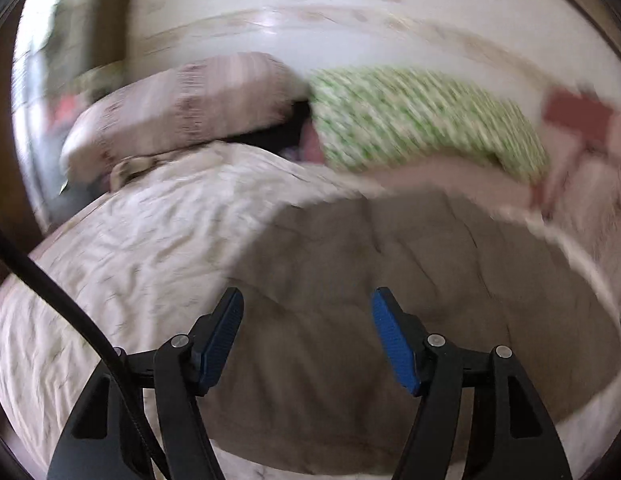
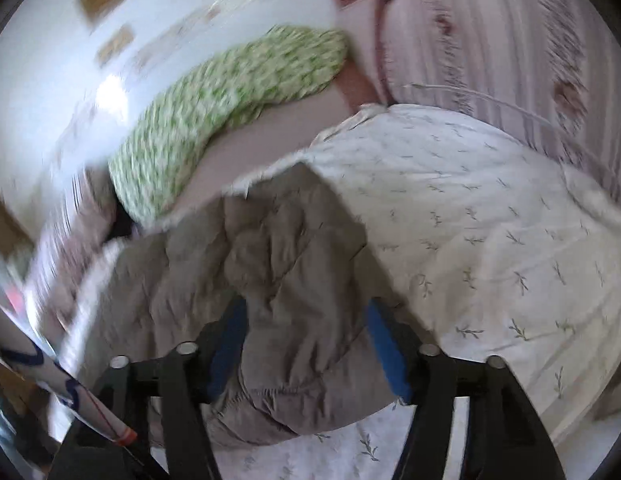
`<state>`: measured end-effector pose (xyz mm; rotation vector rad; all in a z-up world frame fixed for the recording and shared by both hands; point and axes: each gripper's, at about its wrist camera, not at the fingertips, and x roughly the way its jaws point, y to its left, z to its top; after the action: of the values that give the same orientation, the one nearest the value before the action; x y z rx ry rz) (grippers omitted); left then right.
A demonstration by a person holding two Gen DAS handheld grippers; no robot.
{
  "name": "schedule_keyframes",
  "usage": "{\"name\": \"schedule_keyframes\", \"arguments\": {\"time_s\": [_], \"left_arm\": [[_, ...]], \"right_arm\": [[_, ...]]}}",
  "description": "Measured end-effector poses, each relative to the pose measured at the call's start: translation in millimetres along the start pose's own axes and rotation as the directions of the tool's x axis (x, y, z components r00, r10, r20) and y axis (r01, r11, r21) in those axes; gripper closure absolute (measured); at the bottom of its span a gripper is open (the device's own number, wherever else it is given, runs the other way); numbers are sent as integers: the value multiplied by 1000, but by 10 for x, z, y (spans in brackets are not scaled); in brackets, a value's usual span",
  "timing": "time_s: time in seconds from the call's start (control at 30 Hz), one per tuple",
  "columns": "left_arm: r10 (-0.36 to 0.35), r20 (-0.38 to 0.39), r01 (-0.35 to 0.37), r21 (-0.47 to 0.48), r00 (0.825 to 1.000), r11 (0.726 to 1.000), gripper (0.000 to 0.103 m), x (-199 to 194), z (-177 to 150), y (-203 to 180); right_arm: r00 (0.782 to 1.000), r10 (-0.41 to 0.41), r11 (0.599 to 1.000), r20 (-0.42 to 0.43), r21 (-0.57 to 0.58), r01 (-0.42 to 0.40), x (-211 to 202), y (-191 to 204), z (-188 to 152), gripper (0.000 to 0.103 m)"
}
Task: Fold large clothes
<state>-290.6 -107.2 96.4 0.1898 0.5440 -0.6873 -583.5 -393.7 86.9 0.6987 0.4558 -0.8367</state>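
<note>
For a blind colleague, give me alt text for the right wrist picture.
A right gripper with blue pads, jaws open around a bunched grey-brown jacket on a white leaf-print bedspread. Behind lie a green patterned pillow and a pink striped pillow.

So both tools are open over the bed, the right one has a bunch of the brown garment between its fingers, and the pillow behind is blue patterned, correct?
Not quite: the pillow is green and white patterned, as both wrist views show. The rest stands: the left tool is open above the brown garment, and the right tool is open with a bunch of that garment between its fingers.
</note>
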Motion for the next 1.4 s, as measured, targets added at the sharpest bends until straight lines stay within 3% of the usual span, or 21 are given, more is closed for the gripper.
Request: {"name": "schedule_keyframes", "arguments": {"time_s": [0.03, 0.13, 0.27, 0.33, 0.4, 0.5, 0.63, 0.77, 0.9, 1.13, 1.4], "left_arm": [[8, -22, -8, 28, 1000, 1000, 37, 56, -31, -63], [28, -131, -18, 83, 991, 996, 32, 300, -151, -145], [47, -146, -34, 86, 988, 996, 26, 380, -181, -130], [55, -125, -45, 85, 991, 995, 26, 332, -162, -134], [47, -88, -40, 82, 995, 996, 26, 228, -154, -175], [-2, -55, 6, 73, 999, 997, 26, 129, -96, -257], [-42, -63, 47, 92, 997, 995, 26, 147, -65, -415], [-47, -69, 54, 102, 997, 993, 26, 229, -61, -507], [-45, -83, 53, 100, 996, 994, 26, 336, -77, -524], [-35, -104, 46, 100, 994, 994, 26, 490, -85, -551], [-45, -114, 55, 83, 992, 995, 25, 523, -77, -530]], "right_arm": [[998, -39, 999, -42, -22, 38, 110, 18, -24, 42], [991, -48, 999, -123, 0, 48, 268, -103, -94, 42], [981, -69, 998, -183, 3, 70, 416, -169, -160, 42], [983, -105, 994, -148, -28, 101, 352, -79, -158, 42], [990, -128, 989, -57, -86, 123, 211, 55, -145, 42], [995, -64, 977, 71, -197, 77, 24, 399, -143, 42], [998, 39, 959, 40, -284, -26, 133, 794, -223, 42], [998, 60, 933, 16, -356, -50, 334, 1163, -281, 42], [1000, 31, 914, -6, -403, -31, 586, 1386, -301, 42], [997, -42, 892, -67, -451, 7, 919, 1444, -399, 37], [997, -52, 885, -62, -466, 17, 947, 1434, -437, 37]]}}
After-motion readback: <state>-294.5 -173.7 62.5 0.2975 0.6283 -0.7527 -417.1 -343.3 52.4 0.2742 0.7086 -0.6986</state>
